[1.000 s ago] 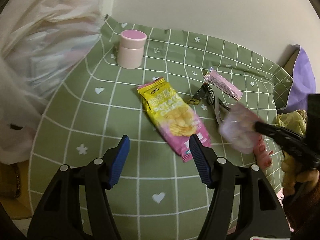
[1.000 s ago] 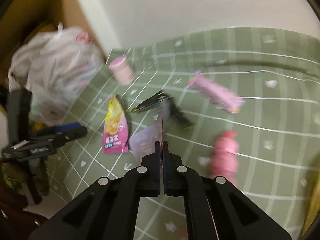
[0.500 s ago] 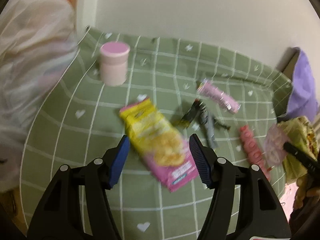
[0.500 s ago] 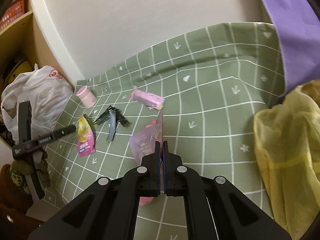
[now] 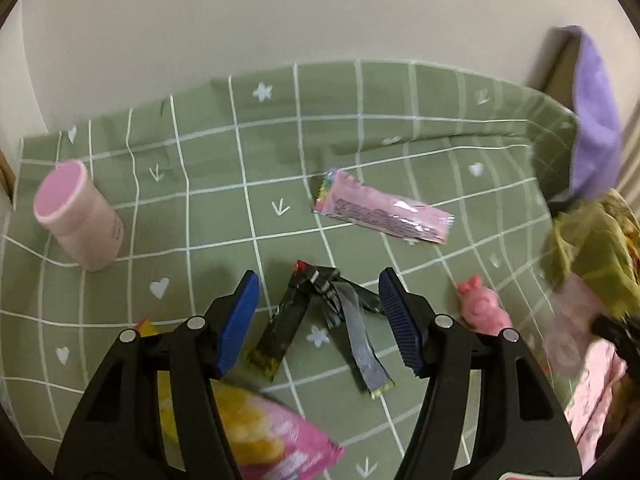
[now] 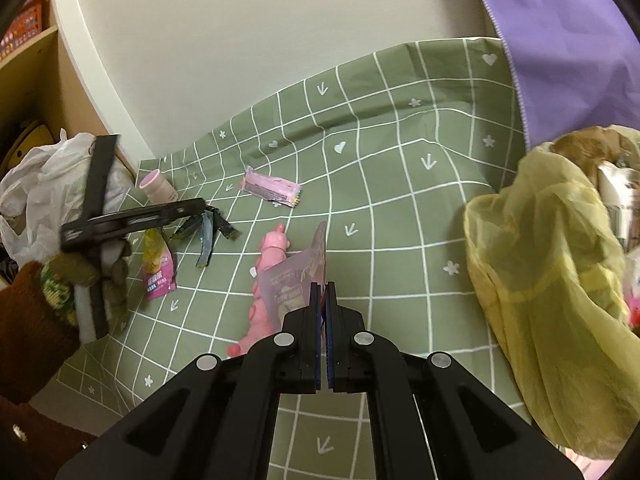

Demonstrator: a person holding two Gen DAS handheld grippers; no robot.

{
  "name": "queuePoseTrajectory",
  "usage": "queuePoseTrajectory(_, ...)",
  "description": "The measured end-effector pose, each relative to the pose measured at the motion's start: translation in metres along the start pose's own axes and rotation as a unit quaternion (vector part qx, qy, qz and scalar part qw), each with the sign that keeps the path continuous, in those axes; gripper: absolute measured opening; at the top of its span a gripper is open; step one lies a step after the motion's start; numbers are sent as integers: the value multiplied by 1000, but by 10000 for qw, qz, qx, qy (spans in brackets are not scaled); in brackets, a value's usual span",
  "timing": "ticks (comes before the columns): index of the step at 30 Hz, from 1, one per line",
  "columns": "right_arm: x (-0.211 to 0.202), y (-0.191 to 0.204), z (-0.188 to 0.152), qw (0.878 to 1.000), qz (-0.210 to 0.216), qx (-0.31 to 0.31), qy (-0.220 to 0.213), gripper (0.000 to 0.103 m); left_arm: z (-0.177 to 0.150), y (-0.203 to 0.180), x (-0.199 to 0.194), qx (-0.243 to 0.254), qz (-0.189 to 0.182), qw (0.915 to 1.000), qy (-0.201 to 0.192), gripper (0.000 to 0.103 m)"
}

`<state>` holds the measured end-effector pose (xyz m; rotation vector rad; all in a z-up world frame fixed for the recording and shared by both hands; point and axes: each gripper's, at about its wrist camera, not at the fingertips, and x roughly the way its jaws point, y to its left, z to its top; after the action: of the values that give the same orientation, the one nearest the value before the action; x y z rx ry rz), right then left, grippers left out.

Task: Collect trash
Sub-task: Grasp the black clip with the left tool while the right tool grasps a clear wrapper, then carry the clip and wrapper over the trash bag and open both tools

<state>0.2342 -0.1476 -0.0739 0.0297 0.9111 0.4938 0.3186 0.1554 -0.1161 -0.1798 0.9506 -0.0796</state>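
Green checked cloth with white hearts and stars [image 6: 400,184] is spread over the surface; all loose litter lies on it. Yellow translucent plastic bag [image 6: 540,260] is slumped open at the right edge, judged to be the trash receptacle, with a purple fabric [image 6: 568,40] behind it.

Right tongs [image 6: 324,292] are pressed together, pinching a pale purple translucent wrapper [image 6: 292,280] by its lower edge. The wrapper is held off the cloth, standing upright, long axis pointing up and away from the tongs, just left of the bag's mouth. Risk: the grip is on a thin edge only, so the film could be slipped out or folded over before the bag is reached; the bag's rim is limp, so the wrapper could be dropped on the outside.

Left tongs [image 5: 318,312] are spread, nothing pinched, hovering over the black and silver sachet strips [image 5: 320,312]. The strips are fanned from a knot, long axes running toward the camera. Risk: only one strip may be caught and the rest left behind.

Yellow-pink crisp packet [image 5: 260,436] lies partly under the left tongs. Pink stick wrapper [image 5: 380,212] lies farther back, long axis left-right. Pink pig toy [image 5: 482,308] and pink lidded cylinder jar [image 5: 76,216] could be mistaken for trash.
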Motion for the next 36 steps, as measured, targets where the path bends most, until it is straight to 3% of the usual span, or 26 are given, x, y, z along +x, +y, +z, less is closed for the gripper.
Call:
queuePoseTrajectory(2, -5, -3, -3, 10000, -33, 51, -10, 3, 0, 3, 10, -206, -21, 9997, 152, 58)
queuePoseTrajectory(4, -10, -7, -7, 9999, -69, 101, -23, 3, -3, 5, 15, -317, -53, 9990, 312, 41)
queuePoseTrajectory(8, -18, -14, -14, 9996, -127, 233, -60, 3, -10, 0, 8, -249, -81, 9991, 330, 20)
queuePoseTrajectory(13, -29, -12, -16, 9995, -122, 220, -164, 3, -18, -6, -23, -320, -182, 9993, 101, 18)
queuePoseTrajectory(21, -61, -9, -7, 9987, -167, 17, -487, 3, -13, -28, -100, -382, -380, 9967, -606, 18)
queuePoseTrajectory(29, -115, -19, 10, 9925, -513, -227, -1087, 3, 12, -98, -155, 185, -878, 9882, -1242, 18)
queuePoseTrajectory(36, -172, -43, 26, 9805, -949, -277, -1696, 3, 32, -183, -181, 1005, -1396, 9722, -1587, 18)
